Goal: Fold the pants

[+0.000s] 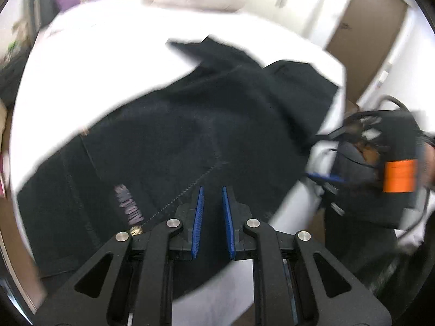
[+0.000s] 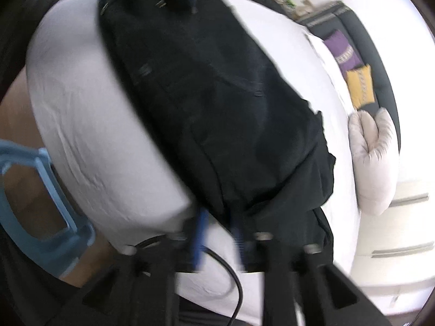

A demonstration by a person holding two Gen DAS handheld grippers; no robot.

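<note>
Lying across a white bed (image 1: 108,62), the black pants (image 1: 190,125) fill the middle of the left wrist view, running from lower left to upper right, with a stitched seam and a pale printed label (image 1: 130,203) near the lower centre. The left gripper (image 1: 212,190) sits at bottom centre over the dark cloth, its blue pads (image 1: 199,217) parted by a narrow gap with cloth visible between them; whether they pinch it cannot be told. Only this view shows the right gripper (image 1: 326,178) from outside, at the right edge beside the mattress corner, carrying an orange tag (image 1: 399,176).

The right wrist view, heavily blurred, shows the pants (image 2: 217,108) stretching from top centre down to the right gripper (image 2: 220,217) at bottom centre; its blue pads (image 2: 201,239) stand apart at the cloth's near edge, grip uncertain. Only here appear a light-blue plastic stool (image 2: 54,190) at lower left and purple and yellow cushions (image 2: 350,65) at upper right.
</note>
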